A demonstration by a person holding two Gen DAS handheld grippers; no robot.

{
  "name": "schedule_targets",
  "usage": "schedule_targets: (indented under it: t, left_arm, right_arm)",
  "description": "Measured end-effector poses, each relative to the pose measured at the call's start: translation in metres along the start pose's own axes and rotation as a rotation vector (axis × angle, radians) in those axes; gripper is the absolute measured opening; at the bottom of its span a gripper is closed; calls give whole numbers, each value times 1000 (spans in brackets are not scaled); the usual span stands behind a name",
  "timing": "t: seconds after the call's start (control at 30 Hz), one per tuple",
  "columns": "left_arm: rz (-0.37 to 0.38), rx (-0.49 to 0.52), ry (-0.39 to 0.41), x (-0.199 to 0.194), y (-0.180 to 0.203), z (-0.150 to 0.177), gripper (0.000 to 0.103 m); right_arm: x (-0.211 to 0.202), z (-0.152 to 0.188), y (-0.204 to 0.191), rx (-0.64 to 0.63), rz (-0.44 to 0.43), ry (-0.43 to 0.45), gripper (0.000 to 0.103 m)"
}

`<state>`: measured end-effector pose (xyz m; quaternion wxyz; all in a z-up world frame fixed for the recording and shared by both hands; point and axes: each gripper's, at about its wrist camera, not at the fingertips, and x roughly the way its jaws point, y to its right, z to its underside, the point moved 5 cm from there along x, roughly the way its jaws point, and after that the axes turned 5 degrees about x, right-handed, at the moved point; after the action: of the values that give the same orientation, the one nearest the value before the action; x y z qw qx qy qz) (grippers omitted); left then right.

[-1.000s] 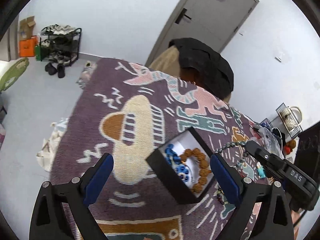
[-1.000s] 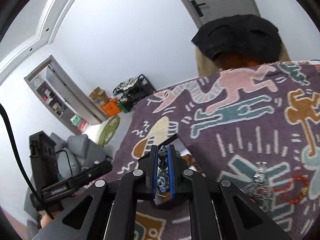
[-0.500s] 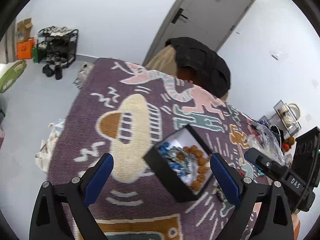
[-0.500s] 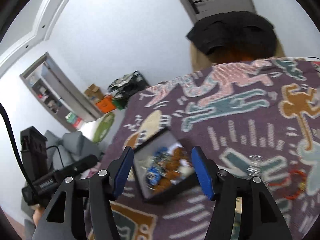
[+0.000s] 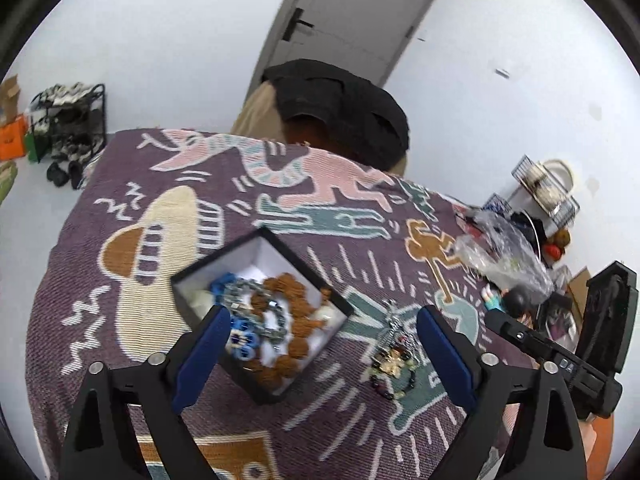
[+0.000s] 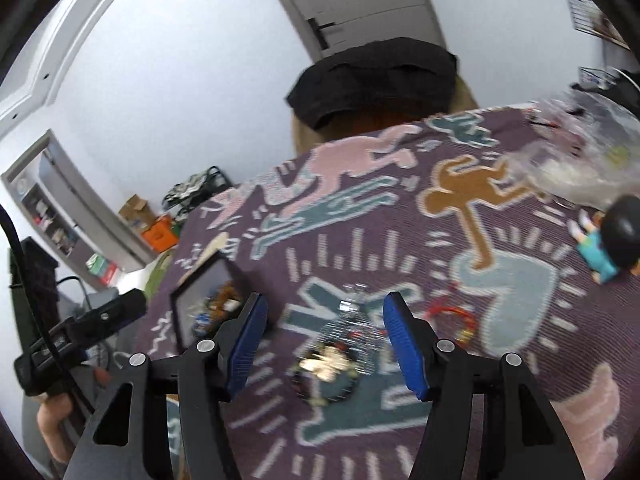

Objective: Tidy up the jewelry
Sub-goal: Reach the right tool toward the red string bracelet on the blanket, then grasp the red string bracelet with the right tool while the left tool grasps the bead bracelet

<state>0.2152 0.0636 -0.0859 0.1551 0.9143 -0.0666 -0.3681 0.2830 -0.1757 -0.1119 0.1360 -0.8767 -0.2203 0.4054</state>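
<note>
A black jewelry box (image 5: 280, 390) with a white inside sits on the patterned purple rug (image 5: 352, 184). It holds a brown bead bracelet (image 5: 296, 292), a silver-blue chain (image 5: 256, 300) and blue beads (image 5: 240, 344). My left gripper (image 5: 324, 360) is open and empty above the box's near corner. A pile of dark and gold jewelry (image 5: 392, 360) lies right of the box. In the right wrist view my right gripper (image 6: 322, 344) is open and empty over that pile (image 6: 328, 360). A silver chain (image 6: 352, 320) and a red bracelet (image 6: 452, 318) lie beside it. The box (image 6: 178, 312) is at the left.
A clear plastic bag (image 5: 500, 256) and a small doll (image 6: 608, 244) lie at the rug's right side. A chair with a black garment (image 5: 340, 108) stands behind the rug. A wire basket (image 5: 544, 188) stands at the far right. A shoe rack (image 5: 68, 120) is at the far left.
My right gripper opened and let the silver-blue chain drop into the box, then swung right over the jewelry pile. My left gripper stayed open and tilted downward toward the box.
</note>
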Motion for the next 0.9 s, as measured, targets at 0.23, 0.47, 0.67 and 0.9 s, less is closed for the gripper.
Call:
schedule_targets:
  t: [0.23, 0.47, 0.67, 0.9]
  left_arm:
    - [31, 72, -11, 6, 45, 16, 81]
    - [64, 82, -55, 23, 74, 26, 81]
    - [47, 95, -74, 34, 83, 32, 81]
    - [28, 151, -122, 52, 94, 46, 81]
  right_arm:
    - [13, 10, 46, 18, 163, -16, 61]
    - [38, 17, 78, 41, 242, -69, 61]
    - [50, 20, 87, -16, 353, -86, 31]
    - [40, 24, 92, -41, 340, -75, 9]
